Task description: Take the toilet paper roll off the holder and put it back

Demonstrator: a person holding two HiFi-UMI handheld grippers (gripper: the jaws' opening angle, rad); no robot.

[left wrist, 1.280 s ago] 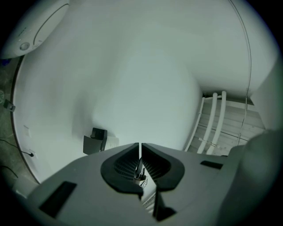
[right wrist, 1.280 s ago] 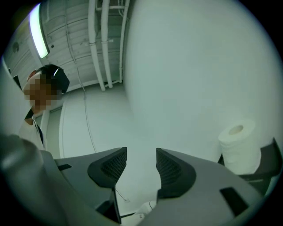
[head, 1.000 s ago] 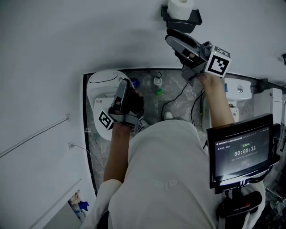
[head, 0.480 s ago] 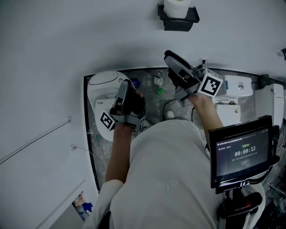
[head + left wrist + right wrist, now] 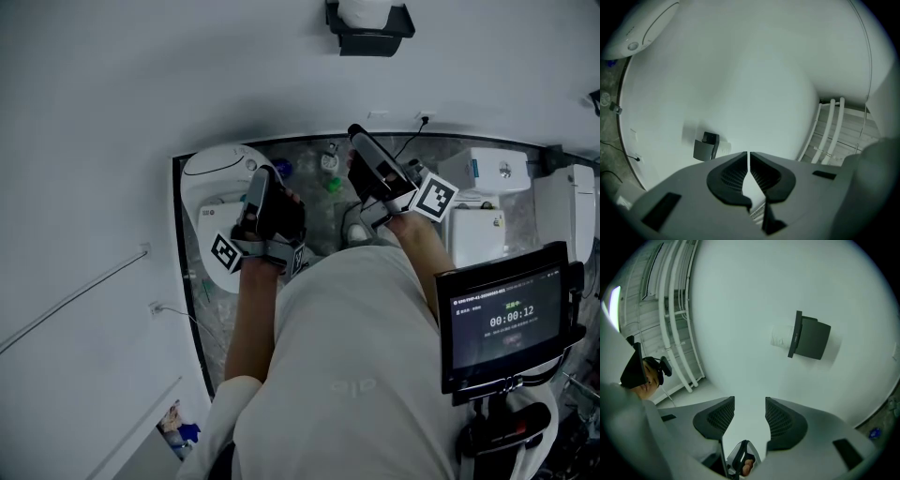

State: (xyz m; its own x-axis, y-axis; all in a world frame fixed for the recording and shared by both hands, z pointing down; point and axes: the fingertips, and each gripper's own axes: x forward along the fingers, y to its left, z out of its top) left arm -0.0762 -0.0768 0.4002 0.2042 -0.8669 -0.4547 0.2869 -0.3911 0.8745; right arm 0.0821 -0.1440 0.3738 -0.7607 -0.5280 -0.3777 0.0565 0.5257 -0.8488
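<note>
The white toilet paper roll (image 5: 362,9) sits in the black wall holder (image 5: 370,37) at the top of the head view. In the right gripper view the roll (image 5: 782,337) pokes out to the left of the holder (image 5: 812,339). My right gripper (image 5: 357,138) is well below the holder, apart from it. Its jaws (image 5: 750,402) stand open with nothing between them. My left gripper (image 5: 260,180) hangs lower left over the toilet, its jaws (image 5: 749,157) shut and empty. The holder (image 5: 706,146) shows small and far in the left gripper view.
A white toilet (image 5: 212,176) stands at the left on the marbled floor, and a white cistern (image 5: 489,174) at the right. Small bottles (image 5: 329,167) and cables (image 5: 361,208) lie between them. A screen (image 5: 509,317) is at the lower right. White pipes (image 5: 677,329) run along the wall.
My right gripper has drawn back down from the holder toward the body, empty. The roll stays in the holder. The left gripper has hardly moved.
</note>
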